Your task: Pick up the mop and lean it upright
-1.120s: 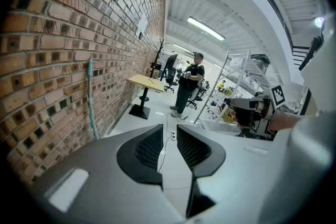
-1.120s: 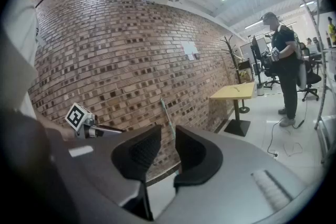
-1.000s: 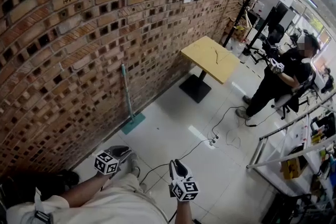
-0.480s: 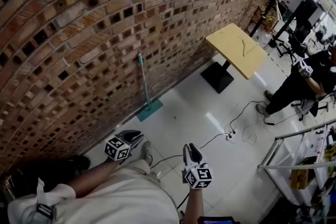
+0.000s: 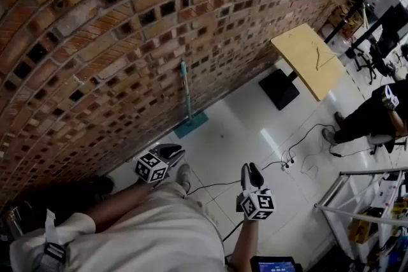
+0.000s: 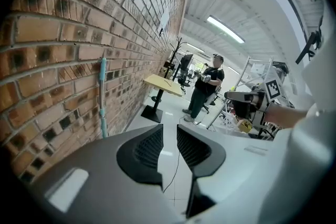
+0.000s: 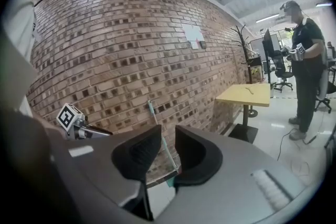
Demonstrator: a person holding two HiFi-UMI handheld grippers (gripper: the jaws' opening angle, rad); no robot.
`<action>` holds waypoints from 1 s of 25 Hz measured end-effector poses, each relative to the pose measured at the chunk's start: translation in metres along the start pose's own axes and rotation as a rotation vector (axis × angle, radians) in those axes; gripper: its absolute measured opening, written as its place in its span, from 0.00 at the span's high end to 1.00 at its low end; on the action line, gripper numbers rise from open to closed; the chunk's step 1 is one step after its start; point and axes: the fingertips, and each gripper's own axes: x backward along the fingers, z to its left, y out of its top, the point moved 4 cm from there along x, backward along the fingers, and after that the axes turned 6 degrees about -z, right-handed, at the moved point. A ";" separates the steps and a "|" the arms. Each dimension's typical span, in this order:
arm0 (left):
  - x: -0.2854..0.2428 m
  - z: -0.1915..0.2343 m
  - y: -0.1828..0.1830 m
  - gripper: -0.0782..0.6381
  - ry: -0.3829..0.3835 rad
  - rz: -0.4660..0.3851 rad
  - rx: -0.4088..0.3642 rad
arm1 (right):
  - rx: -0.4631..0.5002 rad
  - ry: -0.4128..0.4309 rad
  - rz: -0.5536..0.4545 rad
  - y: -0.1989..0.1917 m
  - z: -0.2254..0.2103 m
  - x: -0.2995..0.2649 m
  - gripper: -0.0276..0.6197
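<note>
Well, look at this: the mop [image 5: 186,95] is up on end against the brick wall [image 5: 95,41], with its teal handle resting on the bricks and its flat head down on the floor at the wall's foot. Judging by how it stands, the job looks done, or as good as done; nothing in these views suggests it is sliding. The left gripper [image 5: 173,151] hangs well out from the wall, jaws a narrow slot apart and nothing in them, and its own view shows bare floor through the gap. The right gripper [image 5: 253,169] is farther out from the wall and it's the same story: jaws slightly parted, empty. The mop handle shows through its gap, but that's far off by the wall, not in the grip. Neither claw touches the mop. What's left, I'd say, is at most a check that the lean holds
</note>
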 end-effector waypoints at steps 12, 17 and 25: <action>-0.033 0.040 0.008 0.76 0.051 0.023 0.026 | 0.027 0.012 0.002 0.044 -0.052 -0.068 0.84; -0.055 0.041 0.018 0.76 0.143 0.013 0.053 | 0.060 0.141 0.064 0.046 -0.066 -0.109 0.84; -0.094 0.025 0.046 0.75 0.369 -0.102 0.152 | 0.159 0.453 0.143 0.078 -0.079 -0.165 0.84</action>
